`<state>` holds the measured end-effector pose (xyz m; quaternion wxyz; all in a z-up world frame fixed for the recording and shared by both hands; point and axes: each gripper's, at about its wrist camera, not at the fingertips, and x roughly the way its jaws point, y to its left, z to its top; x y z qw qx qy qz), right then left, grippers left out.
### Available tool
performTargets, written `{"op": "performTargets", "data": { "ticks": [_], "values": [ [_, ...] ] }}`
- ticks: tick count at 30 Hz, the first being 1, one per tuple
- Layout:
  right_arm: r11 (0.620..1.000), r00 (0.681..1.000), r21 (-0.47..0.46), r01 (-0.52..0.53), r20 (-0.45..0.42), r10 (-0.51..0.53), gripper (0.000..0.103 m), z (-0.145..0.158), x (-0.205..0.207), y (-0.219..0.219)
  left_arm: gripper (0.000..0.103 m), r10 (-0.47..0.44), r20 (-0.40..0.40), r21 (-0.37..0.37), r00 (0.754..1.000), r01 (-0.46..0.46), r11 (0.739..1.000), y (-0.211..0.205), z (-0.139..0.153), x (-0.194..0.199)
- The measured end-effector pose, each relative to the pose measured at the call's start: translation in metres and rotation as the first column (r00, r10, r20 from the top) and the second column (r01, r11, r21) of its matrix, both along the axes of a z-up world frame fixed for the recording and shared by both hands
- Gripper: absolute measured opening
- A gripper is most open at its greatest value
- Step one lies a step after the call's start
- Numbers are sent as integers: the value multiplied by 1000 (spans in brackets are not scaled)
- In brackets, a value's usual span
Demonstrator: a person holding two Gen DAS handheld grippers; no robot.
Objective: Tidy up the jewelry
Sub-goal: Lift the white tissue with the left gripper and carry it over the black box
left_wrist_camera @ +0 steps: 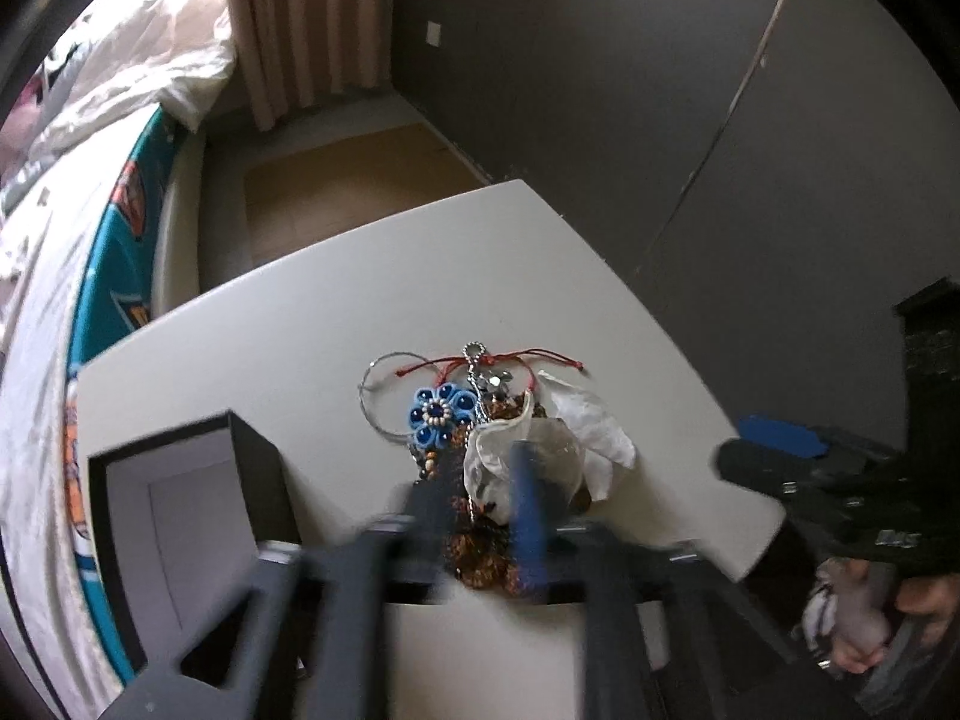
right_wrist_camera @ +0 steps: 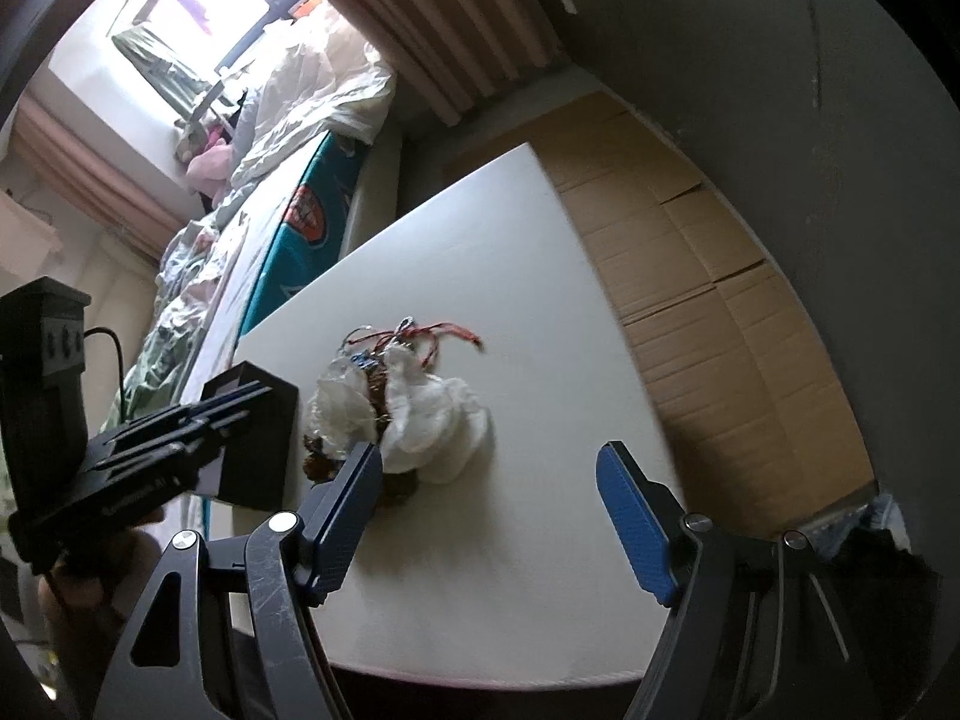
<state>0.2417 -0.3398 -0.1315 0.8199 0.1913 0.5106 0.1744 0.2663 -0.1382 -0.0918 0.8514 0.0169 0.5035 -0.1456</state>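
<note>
Jewelry heap [left_wrist_camera: 474, 414] mid-table [left_wrist_camera: 300, 300], toward near edge beside black box [left_wrist_camera: 180, 516]: light, tangly, snag-prone chains and cords, best pinched by blue flower [left_wrist_camera: 441, 414]; left gripper [left_wrist_camera: 480, 510] half-spread over it, right gripper [right_wrist_camera: 489, 480] spread, empty

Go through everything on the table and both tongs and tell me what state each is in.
Black box: open, nothing visible inside.
Jewelry pile: heaped and tangled on the white table.
Plastic bag: crumpled, lying open beside the pile.
Left tongs: open, straddling the pile's near end.
Right tongs: open, empty.
</note>
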Motion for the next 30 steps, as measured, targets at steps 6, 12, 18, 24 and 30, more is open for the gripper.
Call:
{"op": "performTargets", "data": {
  "ticks": [6,12,18,24,30],
  "values": [
    [999,999,-5,44,13,-44,76,2,-6,-18,70,-47,35,36,998,46,998,-12,-1,2],
    [998,998,2,62,-2,-62,76,-4,-8,-25,53,-105,19,84,994,103,991,-25,-12,16],
    [999,999,14,45,-10,-45,76,-6,0,-13,0,-111,-8,49,994,112,993,-19,-16,20],
    [999,1000,38,-10,-4,10,76,-6,15,10,0,-68,51,6,996,68,998,1,14,9],
    [997,998,43,-61,-13,61,76,-6,30,38,0,-23,99,-30,995,26,999,21,40,0]
  ]
}}
